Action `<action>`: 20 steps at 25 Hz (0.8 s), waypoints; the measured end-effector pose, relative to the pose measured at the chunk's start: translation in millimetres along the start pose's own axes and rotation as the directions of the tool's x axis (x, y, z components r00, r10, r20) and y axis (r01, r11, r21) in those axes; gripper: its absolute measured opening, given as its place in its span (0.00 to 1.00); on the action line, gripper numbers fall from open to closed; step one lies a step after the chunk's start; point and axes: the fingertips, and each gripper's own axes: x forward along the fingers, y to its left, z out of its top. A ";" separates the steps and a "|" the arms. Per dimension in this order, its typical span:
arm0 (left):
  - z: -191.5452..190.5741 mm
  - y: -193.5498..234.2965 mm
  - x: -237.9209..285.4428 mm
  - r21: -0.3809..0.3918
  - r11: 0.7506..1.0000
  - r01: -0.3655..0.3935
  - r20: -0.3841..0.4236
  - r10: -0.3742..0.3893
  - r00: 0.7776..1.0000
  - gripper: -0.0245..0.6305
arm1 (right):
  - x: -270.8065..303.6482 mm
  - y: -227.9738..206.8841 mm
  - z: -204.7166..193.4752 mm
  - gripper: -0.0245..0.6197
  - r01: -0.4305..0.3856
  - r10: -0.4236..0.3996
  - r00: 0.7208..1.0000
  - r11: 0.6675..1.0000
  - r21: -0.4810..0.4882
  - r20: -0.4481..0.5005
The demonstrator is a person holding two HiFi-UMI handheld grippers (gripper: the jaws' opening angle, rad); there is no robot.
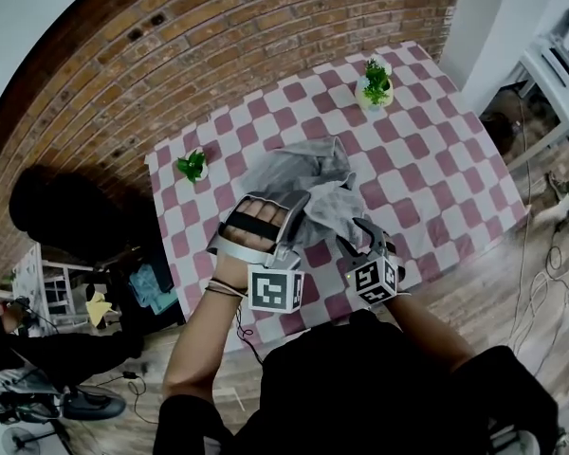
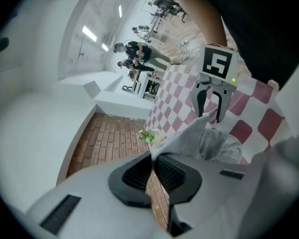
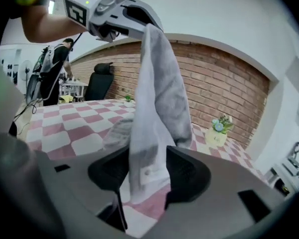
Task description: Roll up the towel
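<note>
Left tongs [image 2: 153, 167] clamp a corner of the towel [image 1: 308, 180], raised above the worktop [image 1: 436, 150]. Right tongs [image 3: 147, 176] stand part open around its hanging edge: close there, then spread it flat.

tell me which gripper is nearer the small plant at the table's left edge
Left. The left gripper, shut on the towel, is just right of the small plant; the right gripper is further right, open around the towel's lower end.
</note>
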 end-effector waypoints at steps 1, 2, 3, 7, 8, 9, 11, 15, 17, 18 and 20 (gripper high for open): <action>-0.8 4.6 -1.0 -0.014 1.000 -0.009 -0.003 0.009 1.000 0.06 | 0.8 -2.1 -6.4 0.37 0.009 -0.009 1.000 1.000 0.006 -0.016; -2.0 8.8 -1.8 -0.027 0.999 -0.017 -0.007 0.017 1.000 0.06 | 1.0 -3.4 -11.8 0.34 0.014 -0.014 0.999 1.000 0.009 -0.029; -3.9 12.4 -2.2 -0.037 0.999 -0.024 -0.013 0.024 1.000 0.06 | 0.3 -4.1 -16.4 0.29 0.017 -0.017 0.999 1.000 0.011 -0.039; -18.5 22.1 -4.1 -0.065 0.997 -0.041 -0.051 0.038 0.998 0.06 | -10.5 -6.9 -27.0 0.11 0.044 -0.043 0.998 0.999 0.019 -0.051; -23.6 23.7 -5.0 -0.073 0.996 -0.047 -0.064 0.042 0.997 0.06 | -13.8 -7.9 -28.3 0.11 0.051 -0.050 0.998 0.998 0.022 -0.049; -28.9 25.3 -6.1 -0.081 0.995 -0.052 -0.077 0.046 0.996 0.06 | -17.7 -9.4 -28.8 0.11 0.061 -0.059 0.997 0.998 0.024 -0.045; -38.9 27.4 -8.3 -0.100 0.993 -0.058 -0.098 0.048 0.994 0.06 | -27.6 -14.0 -26.1 0.09 0.080 -0.079 0.996 0.996 0.029 -0.030; -61.5 23.8 -9.6 -0.130 0.990 -0.058 -0.144 0.039 0.989 0.06 | -43.5 -24.1 -8.9 0.06 0.083 -0.084 0.996 0.996 0.037 0.028; -79.0 15.8 -8.5 -0.147 0.988 -0.049 -0.183 0.021 0.983 0.06 | -50.3 -31.5 0.5 0.06 0.085 -0.087 0.995 0.996 0.030 0.053; -87.7 10.6 -8.3 -0.162 0.986 -0.041 -0.200 0.007 0.980 0.06 | -54.7 -36.9 5.9 0.05 0.091 -0.093 0.993 0.995 0.027 0.067; -101.3 0.7 -10.6 -0.198 0.980 -0.028 -0.223 -0.017 0.975 0.06 | -63.5 -49.7 23.2 0.05 0.108 -0.109 0.987 0.994 0.016 0.116</action>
